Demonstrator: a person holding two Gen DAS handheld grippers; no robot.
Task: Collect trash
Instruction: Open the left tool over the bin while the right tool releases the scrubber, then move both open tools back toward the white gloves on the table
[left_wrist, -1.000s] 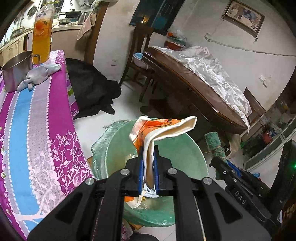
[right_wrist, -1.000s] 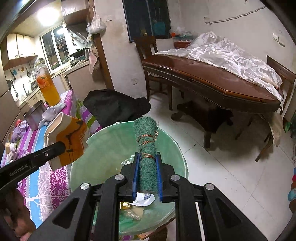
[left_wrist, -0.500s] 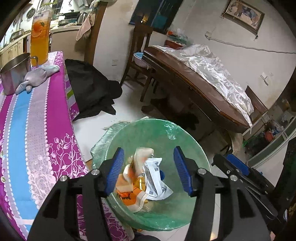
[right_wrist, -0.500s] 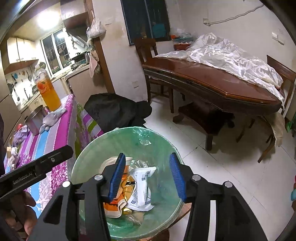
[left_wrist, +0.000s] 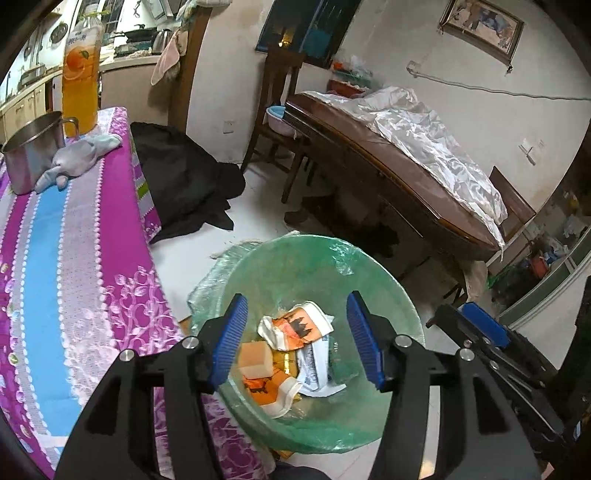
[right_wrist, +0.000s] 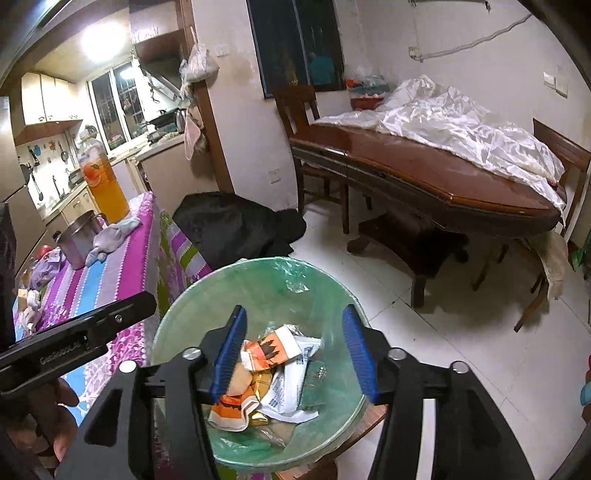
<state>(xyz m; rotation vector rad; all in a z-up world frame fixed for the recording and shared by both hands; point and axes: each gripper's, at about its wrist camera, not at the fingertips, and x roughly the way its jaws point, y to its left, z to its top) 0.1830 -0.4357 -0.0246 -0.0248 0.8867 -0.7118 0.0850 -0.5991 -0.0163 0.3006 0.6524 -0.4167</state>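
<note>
- Left of the left claw (left_wrist: 293, 334) ran a table in a purple and blue striped cloth (left_wrist: 55, 258); a steel pot (left_wrist: 31, 151), a grey rag (left_wrist: 79, 158) and an orange drink bottle (left_wrist: 80, 79) stood at its far end.
- Both claws hung above the green-lined bin (left_wrist: 384, 288). The left claw gaped empty; the right claw (right_wrist: 291, 349), its jaws having just been opening, was empty too.
- Below them, the trash lay in the bin: an orange wrapper (right_wrist: 271, 350), a white packet (right_wrist: 286, 395).
- Right and beyond stood a brown dining table (right_wrist: 424, 184) under a white sheet (right_wrist: 461, 136).
- The bin's bottom was hard to read.
</note>
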